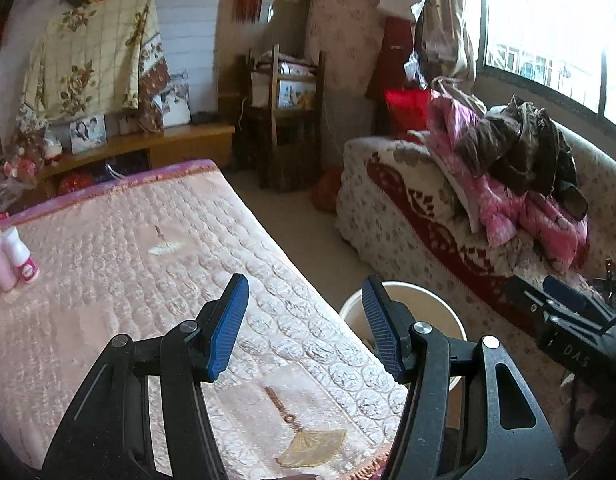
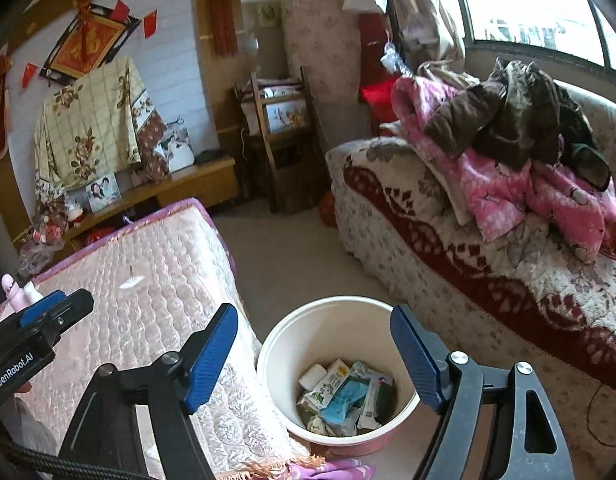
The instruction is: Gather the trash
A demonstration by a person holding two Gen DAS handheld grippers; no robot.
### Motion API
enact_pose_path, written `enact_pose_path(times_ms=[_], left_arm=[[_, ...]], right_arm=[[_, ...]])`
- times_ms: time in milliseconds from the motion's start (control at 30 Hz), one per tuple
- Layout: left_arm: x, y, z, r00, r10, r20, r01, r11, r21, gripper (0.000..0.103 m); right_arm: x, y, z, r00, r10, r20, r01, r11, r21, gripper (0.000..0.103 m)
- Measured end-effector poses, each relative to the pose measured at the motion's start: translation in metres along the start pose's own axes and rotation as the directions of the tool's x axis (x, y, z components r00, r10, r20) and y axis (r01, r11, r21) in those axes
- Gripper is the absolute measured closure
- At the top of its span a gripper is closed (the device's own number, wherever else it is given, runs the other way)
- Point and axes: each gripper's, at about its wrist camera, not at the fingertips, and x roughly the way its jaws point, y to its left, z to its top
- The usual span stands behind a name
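Note:
A white bucket [image 2: 276, 344] stands on the floor between the pink quilted table and the sofa, with crumpled wrappers and cartons [image 2: 346, 394] lying in its bottom. My right gripper [image 2: 314, 322] hangs above it, open, with nothing between its blue pads. My left gripper [image 1: 304, 294] is open too and empty, over the table's near right corner; the bucket's rim [image 1: 436, 300] shows just behind its right finger. In the right wrist view the left gripper [image 2: 44, 312] appears at the left edge. Two pink and white bottles [image 1: 12, 256] stand at the table's far left.
The pink quilted table cover [image 1: 128, 264] fills the left. A sofa [image 2: 448, 264] with a floral and red throw and a heap of pink and brown clothes [image 1: 520, 168] lines the right under a window. A wooden shelf [image 1: 180, 140] and rack [image 1: 284, 92] stand at the back.

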Motion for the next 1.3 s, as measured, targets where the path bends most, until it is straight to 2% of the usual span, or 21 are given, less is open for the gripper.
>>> enact_pose_path(times_ms=[167, 433, 1300], left_arm=[[-0.014, 0.004, 0.0, 0.999, 0.001, 0.047, -0.001, 1.0, 0.001, 0.045], [-0.024, 0.009, -0.003, 0.997, 0.008, 0.076, -0.009, 1.0, 0.008, 0.045], [-0.024, 0.011, -0.003, 0.997, 0.013, 0.078, -0.013, 1.0, 0.003, 0.045]], right_arm=[[-0.016, 0.007, 0.004, 0.999, -0.009, 0.034, 0.01, 1.0, -0.013, 0.025], [-0.034, 0.017, 0.007, 0.996, -0.026, 0.083, 0.028, 0.999, -0.026, 0.025], [-0.041, 0.021, 0.008, 0.995, -0.034, 0.095, 0.037, 0.999, -0.031, 0.023]])
